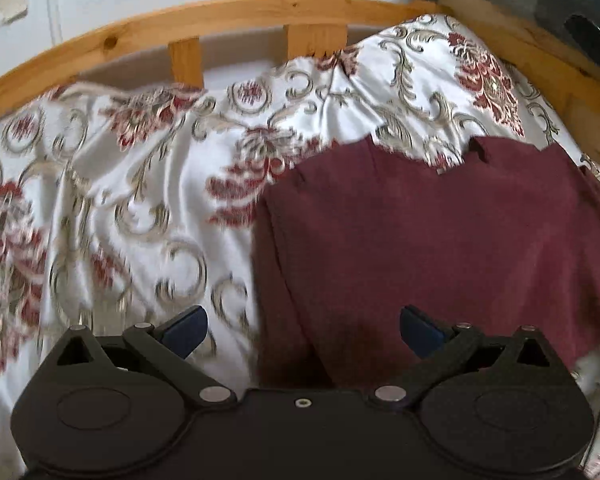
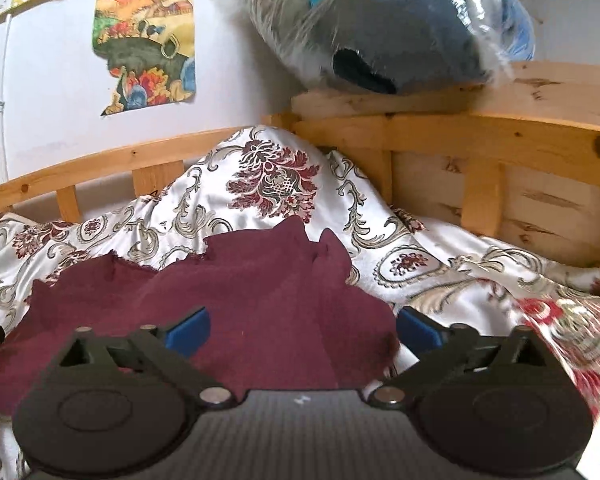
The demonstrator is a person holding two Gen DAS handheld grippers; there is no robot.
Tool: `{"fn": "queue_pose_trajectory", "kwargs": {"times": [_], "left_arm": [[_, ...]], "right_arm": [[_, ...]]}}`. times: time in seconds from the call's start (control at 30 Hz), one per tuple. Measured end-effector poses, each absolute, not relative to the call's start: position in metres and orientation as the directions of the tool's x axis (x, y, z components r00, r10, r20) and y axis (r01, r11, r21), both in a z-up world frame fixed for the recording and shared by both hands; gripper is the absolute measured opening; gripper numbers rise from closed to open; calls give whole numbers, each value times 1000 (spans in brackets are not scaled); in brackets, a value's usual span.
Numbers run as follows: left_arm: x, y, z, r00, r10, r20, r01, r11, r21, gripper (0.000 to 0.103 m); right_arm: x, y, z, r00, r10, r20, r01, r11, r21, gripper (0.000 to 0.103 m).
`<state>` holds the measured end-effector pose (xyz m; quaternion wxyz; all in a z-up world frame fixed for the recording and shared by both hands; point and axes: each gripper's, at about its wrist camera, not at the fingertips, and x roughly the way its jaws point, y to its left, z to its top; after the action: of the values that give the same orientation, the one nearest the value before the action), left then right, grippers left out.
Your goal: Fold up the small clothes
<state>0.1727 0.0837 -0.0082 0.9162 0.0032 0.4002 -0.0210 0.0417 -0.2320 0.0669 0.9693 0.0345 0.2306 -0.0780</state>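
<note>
So in the left wrist view, the far left and middle of the frame is all bedspread (image 1: 112,184), shiny white stuff with red and grey floral swirls, pretty rumpled and a bit motion-blurred down the left edge. Along the top runs the curved pine bed frame (image 1: 228,12) with a couple of short slats under it. The maroon garment (image 1: 440,240) fills the right half of the frame, lying on the bedspread, its far edge jagged with a little notch near the upper right. The left gripper (image 1: 303,330) sits at the bottom centre, fingers spread wide with nothing between them; the left blue pad hangs over the bedspread, the right one over the maroon cloth, whose left edge runs down between them. Can't tell if the pads actually touch anything.

Right wrist view: upper left there's a colourful picture (image 2: 146,46) stuck on the white wall. Below it the garment (image 2: 228,292) spreads across the lower left and centre, bunched into a few folds, with a raised wrinkle near the middle. The right gripper (image 2: 302,330) is at the bottom centre, also released and wide apart, gripping nothing, the cloth's right corner ending just inside its right pad. Upper right, a clear plastic bag (image 2: 400,24) stuffed with dark and blue things rests on the wooden headboard (image 2: 500,128), with bedspread heaped up against it.
</note>
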Motion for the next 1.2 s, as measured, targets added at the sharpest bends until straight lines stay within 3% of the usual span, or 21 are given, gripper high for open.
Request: {"fn": "queue_pose_trajectory", "kwargs": {"times": [0.17, 0.33, 0.43, 0.53, 0.7, 0.8, 0.87, 0.9, 1.0, 1.13, 1.2], "left_arm": [[142, 86, -10, 639, -60, -767, -87, 985, -149, 102], [120, 96, -34, 581, -140, -802, -231, 916, -327, 102], [106, 98, -43, 608, -222, -762, -266, 847, -460, 102], [96, 91, -49, 641, -342, -687, -203, 788, -581, 102], [109, 81, -69, 617, -426, -662, -203, 726, -657, 102], [120, 82, -79, 633, -408, -658, -214, 724, -655, 102], [127, 84, -83, 637, -397, -661, -226, 723, -652, 102], [127, 86, -84, 641, -398, -656, -230, 716, -659, 102], [129, 88, -85, 646, -398, -652, -226, 715, -661, 102], [128, 84, -85, 647, -390, -655, -204, 740, -641, 102], [127, 84, -84, 646, -392, -655, -194, 746, -637, 102]], "right_arm": [[28, -232, 57, 861, -118, -495, 164, 985, 51, 103], [14, -234, 48, 843, -71, -532, 197, 963, 183, 103], [12, -233, 39, 813, -12, -583, 188, 952, 243, 103], [20, -234, 30, 794, 60, -604, 164, 937, 308, 103], [39, -254, 23, 813, 119, -570, 235, 829, 507, 103], [53, -264, 21, 805, 85, -587, 297, 799, 523, 102], [59, -267, 24, 801, 48, -596, 320, 808, 494, 96], [61, -268, 24, 796, 33, -604, 331, 812, 481, 87], [64, -269, 22, 768, -8, -640, 373, 819, 437, 43], [48, -266, 24, 774, -11, -633, 378, 810, 447, 22], [36, -260, 30, 774, -29, -633, 377, 824, 423, 20]]}}
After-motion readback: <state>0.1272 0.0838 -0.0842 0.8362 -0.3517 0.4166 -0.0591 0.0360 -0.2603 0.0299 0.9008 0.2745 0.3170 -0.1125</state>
